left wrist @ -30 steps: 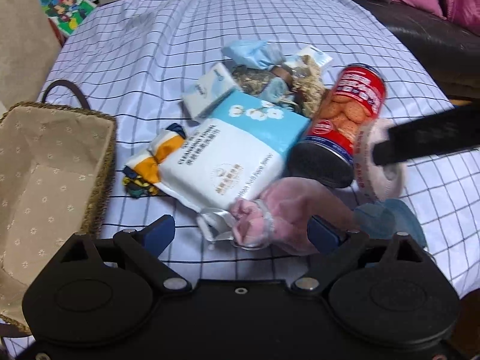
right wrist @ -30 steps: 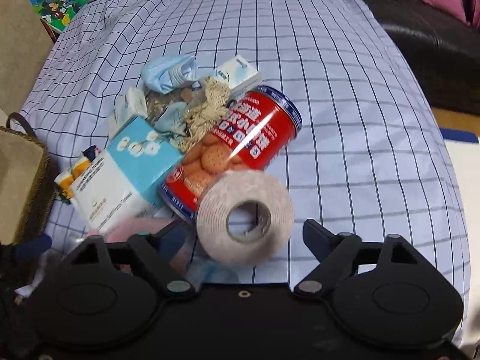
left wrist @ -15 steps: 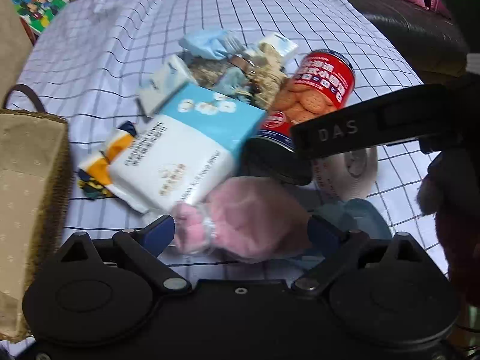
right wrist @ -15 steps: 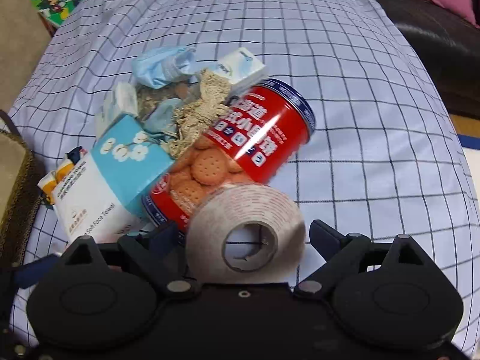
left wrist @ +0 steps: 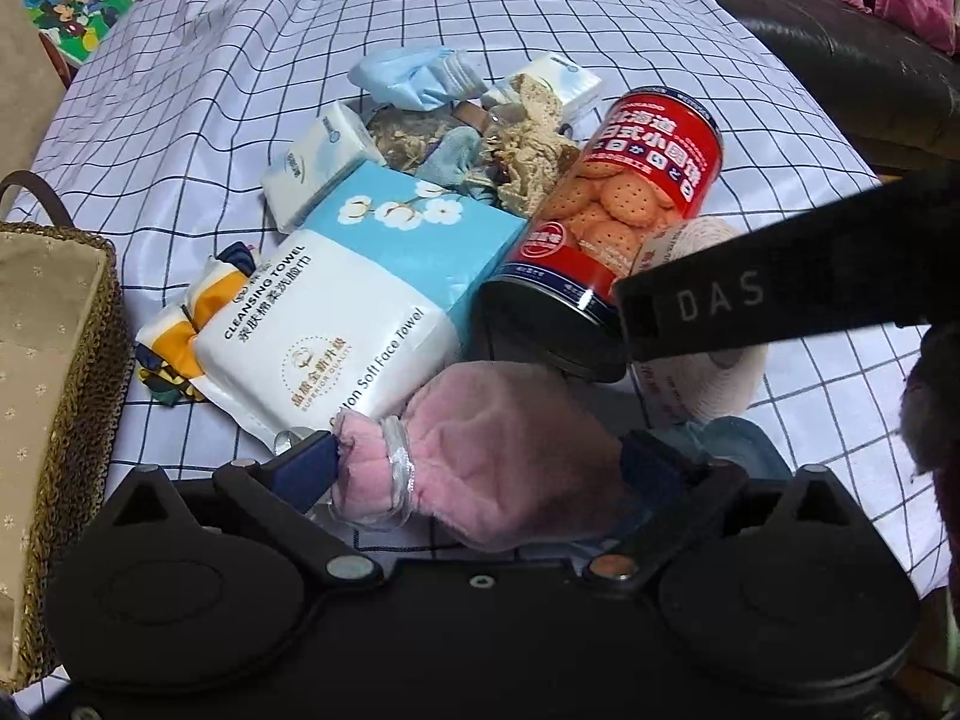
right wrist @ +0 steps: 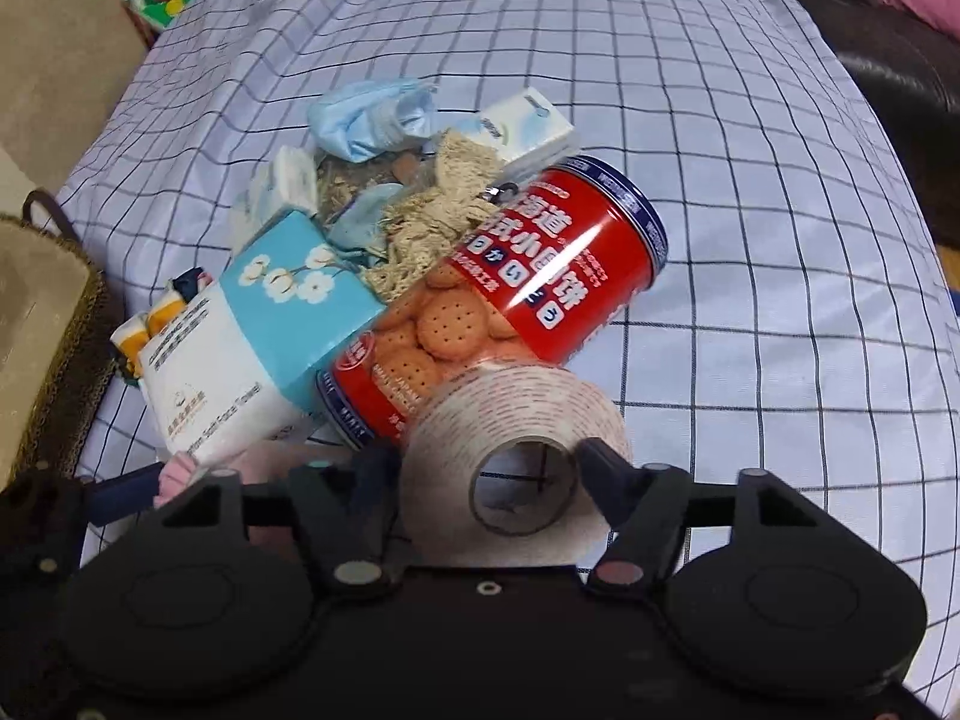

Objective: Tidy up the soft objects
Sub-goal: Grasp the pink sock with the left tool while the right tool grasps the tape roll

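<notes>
Pink plush pouch (left wrist: 504, 456) between the spread left gripper (left wrist: 480, 462), long axis crosswise.
Right gripper (right wrist: 489, 474), beside the biscuit tin (right wrist: 498, 306), closing on the tape roll (right wrist: 516, 468); left is released, nearer the pouch.

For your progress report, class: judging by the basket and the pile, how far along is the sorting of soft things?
Done: nothing visible; what shows of the basket is bare lining. In hand: the left gripper straddles the pink plush, jaws opening; the right gripper is closing around the tape roll. Left: face towel pack, tissue packs, blue cloth.
</notes>
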Tool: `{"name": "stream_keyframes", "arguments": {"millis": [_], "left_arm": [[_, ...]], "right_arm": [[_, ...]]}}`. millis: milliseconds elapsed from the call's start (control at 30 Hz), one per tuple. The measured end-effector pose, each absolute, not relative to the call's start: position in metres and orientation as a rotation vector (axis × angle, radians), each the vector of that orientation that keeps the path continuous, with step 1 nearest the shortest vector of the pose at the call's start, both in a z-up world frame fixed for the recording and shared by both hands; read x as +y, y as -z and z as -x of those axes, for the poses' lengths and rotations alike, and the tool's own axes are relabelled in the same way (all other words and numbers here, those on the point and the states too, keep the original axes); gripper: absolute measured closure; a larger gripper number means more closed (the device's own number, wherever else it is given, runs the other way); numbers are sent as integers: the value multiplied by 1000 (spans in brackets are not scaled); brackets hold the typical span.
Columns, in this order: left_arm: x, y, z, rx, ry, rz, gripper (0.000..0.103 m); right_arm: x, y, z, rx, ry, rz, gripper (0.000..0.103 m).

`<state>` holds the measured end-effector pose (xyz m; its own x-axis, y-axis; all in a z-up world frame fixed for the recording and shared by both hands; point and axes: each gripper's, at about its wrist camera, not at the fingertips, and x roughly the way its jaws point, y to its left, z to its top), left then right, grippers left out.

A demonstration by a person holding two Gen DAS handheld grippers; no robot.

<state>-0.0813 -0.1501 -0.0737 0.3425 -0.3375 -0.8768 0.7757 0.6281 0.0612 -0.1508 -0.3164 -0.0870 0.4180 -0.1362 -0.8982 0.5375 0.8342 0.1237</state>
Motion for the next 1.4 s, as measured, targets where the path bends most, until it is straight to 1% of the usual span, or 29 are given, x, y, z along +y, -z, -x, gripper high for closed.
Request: {"name": "stream_keyframes", "arguments": {"millis": [33, 67, 100, 133, 167, 200, 233, 267, 300, 467, 600, 700, 733, 767, 800, 867, 900, 933, 967, 1033, 1100, 1200, 1400], "left_arm": [[-151, 74, 82, 972, 769, -532, 9], [-152, 75, 82, 973, 770, -540, 12], [-153, 76, 81, 974, 774, -543, 16], [-154, 77, 80, 986, 785, -537, 18], [-153, 77, 78, 1003, 795, -525, 20], [-153, 78, 75, 1023, 806, -504, 23], [-152, 78, 72, 1040, 812, -485, 29], [-151, 78, 70, 1051, 816, -467, 32], [-149, 77, 67, 1055, 817, -452, 32], [-144, 78, 57, 1123, 810, -402, 32], [-145, 80, 60, 1138, 815, -422, 29], [-148, 82, 61, 1160, 817, -435, 29], [-148, 82, 60, 1171, 818, -427, 28], [-148, 82, 59, 1180, 818, -418, 27], [-147, 82, 57, 1184, 814, -405, 24], [-147, 80, 53, 1184, 802, -377, 20], [-147, 80, 50, 1186, 797, -360, 16], [-147, 79, 48, 1188, 794, -346, 11], [-148, 79, 46, 1190, 792, -335, 9], [-153, 79, 45, 1185, 790, -326, 8], [-158, 81, 47, 1168, 778, -338, 7], [-167, 84, 52, 1149, 767, -372, 4], [-178, 95, 55, 1149, 741, -428, 4]], "right_arm": [[-315, 86, 151, 1062, 431, -417, 43], [-312, 83, 152, 1057, 424, -407, 49], [-311, 81, 152, 1053, 404, -405, 58], [-310, 80, 152, 1060, 381, -412, 67], [-310, 79, 152, 1068, 379, -417, 70], [-310, 79, 152, 1069, 387, -418, 70], [-310, 80, 153, 1069, 393, -418, 70], [-312, 80, 154, 1069, 396, -417, 70], [-314, 80, 155, 1068, 407, -415, 70], [-331, 78, 164, 1091, 509, -369, 70], [-348, 86, 172, 1175, 624, -309, 68], [-362, 92, 181, 1208, 648, -341, 67], [-368, 92, 183, 1207, 651, -365, 64], [-372, 91, 185, 1195, 653, -395, 57], [-378, 89, 189, 1177, 650, -430, 54], [-389, 82, 194, 1134, 645, -497, 34], [-394, 77, 197, 1109, 650, -525, 30], [-397, 75, 198, 1086, 663, -544, 22], [-400, 72, 197, 1062, 680, -555, 15], [-406, 68, 198, 1033, 709, -566, 6], [-410, 71, 199, 1037, 736, -565, 5], [-412, 83, 198, 1073, 741, -559, 5], [-404, 109, 190, 1162, 743, -474, 5]]}}
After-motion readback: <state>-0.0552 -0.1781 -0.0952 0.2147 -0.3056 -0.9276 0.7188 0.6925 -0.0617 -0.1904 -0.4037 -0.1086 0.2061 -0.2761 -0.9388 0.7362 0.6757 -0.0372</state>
